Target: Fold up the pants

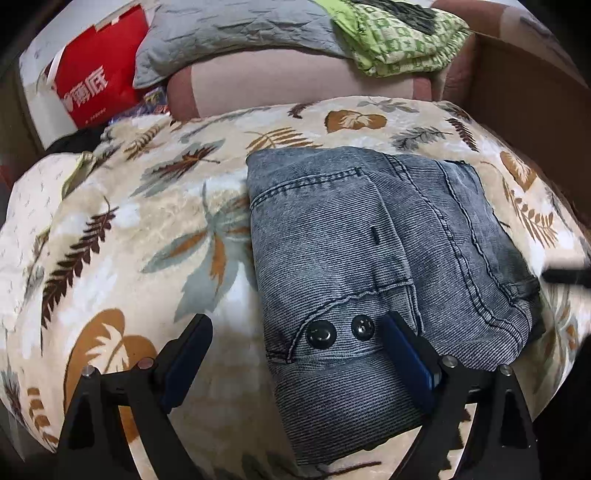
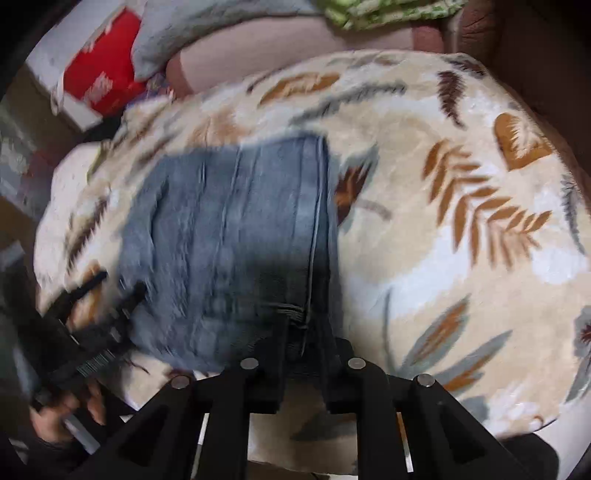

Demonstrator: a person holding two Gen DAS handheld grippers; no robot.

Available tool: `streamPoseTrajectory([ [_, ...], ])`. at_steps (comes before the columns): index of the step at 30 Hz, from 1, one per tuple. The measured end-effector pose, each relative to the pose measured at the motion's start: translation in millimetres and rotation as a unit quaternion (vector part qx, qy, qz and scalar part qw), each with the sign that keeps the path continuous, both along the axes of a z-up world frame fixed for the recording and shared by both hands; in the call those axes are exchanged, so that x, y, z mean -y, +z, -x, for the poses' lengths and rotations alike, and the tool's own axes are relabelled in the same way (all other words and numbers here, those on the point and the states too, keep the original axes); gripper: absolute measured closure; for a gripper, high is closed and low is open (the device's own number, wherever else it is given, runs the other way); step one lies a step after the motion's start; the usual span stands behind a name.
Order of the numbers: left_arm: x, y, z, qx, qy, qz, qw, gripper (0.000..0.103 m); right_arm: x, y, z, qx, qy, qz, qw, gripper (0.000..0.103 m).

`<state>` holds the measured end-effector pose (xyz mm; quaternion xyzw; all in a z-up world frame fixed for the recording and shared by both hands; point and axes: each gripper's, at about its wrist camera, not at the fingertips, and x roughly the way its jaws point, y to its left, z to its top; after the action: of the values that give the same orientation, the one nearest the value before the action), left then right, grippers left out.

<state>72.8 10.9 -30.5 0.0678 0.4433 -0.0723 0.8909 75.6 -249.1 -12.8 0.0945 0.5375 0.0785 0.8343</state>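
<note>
Grey-blue jeans [image 1: 369,240] lie folded into a thick rectangle on a leaf-print blanket [image 1: 147,221], with two dark buttons facing me. My left gripper [image 1: 295,332] hovers open over the near end of the jeans, its right finger [image 1: 402,350] above the denim and its left finger [image 1: 192,347] above the blanket. In the blurred right wrist view, my right gripper [image 2: 304,325] is shut on the near right edge of the jeans [image 2: 229,221]. The left gripper [image 2: 92,314], held in a hand [image 2: 66,410], shows at the jeans' left side.
Behind the blanket lie a grey pillow [image 1: 229,33], a green patterned cloth [image 1: 399,37] and a pink cushion [image 1: 295,81]. A red and white box [image 1: 96,74] stands at the back left. A brown cardboard box [image 1: 528,92] borders the right side.
</note>
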Motion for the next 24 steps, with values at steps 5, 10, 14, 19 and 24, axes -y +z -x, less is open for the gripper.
streamPoseTrajectory([
  [5,-2,-2,0,0.002,0.001,0.010,1.0000,0.010,-6,39,-41,0.039,0.000,-0.082,0.996,0.065],
  [10,-2,-2,1,0.004,0.000,0.016,0.9999,0.010,-30,23,-103,0.002,0.037,-0.216,0.976,0.056],
  [14,-5,-5,-2,0.002,-0.003,0.033,0.9994,0.009,-6,-50,-142,-0.074,-0.041,-0.162,0.983,0.057],
  [19,-7,-7,-3,0.001,-0.002,0.043,0.9991,0.008,-6,-28,-120,-0.049,-0.036,-0.131,0.989,0.056],
  [24,-8,-8,-3,0.004,0.000,0.045,0.9990,0.008,-12,2,-63,-0.010,0.006,-0.158,0.987,0.055],
])
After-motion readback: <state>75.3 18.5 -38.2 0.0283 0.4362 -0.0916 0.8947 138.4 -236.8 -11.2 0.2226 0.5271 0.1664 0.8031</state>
